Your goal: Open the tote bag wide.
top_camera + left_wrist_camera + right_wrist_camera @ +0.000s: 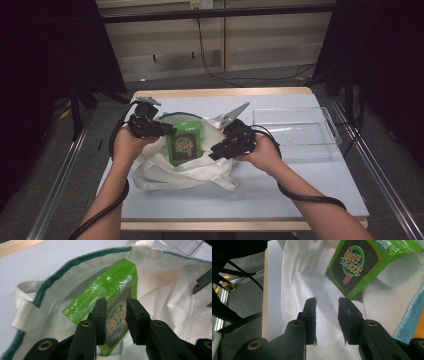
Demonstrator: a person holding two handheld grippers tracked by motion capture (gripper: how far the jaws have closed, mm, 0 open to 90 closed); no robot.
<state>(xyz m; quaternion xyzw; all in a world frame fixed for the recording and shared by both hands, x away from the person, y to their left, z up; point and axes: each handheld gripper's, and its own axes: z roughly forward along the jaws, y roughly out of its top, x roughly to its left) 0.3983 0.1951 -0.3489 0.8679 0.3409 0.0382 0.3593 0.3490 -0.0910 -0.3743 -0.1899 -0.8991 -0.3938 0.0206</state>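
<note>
1. The green snack packet (pixel 185 142) is seen lying at the mouth of the white tote bag (pixel 170 172), its long axis running into the bag.
2. The left gripper (pixel 116 315) is held straddling the packet's edge, jaws parted and not clamped.
3. The right gripper (pixel 327 315) is held open over bag cloth, the packet lying ahead of it; the left is judged nearer.
</note>
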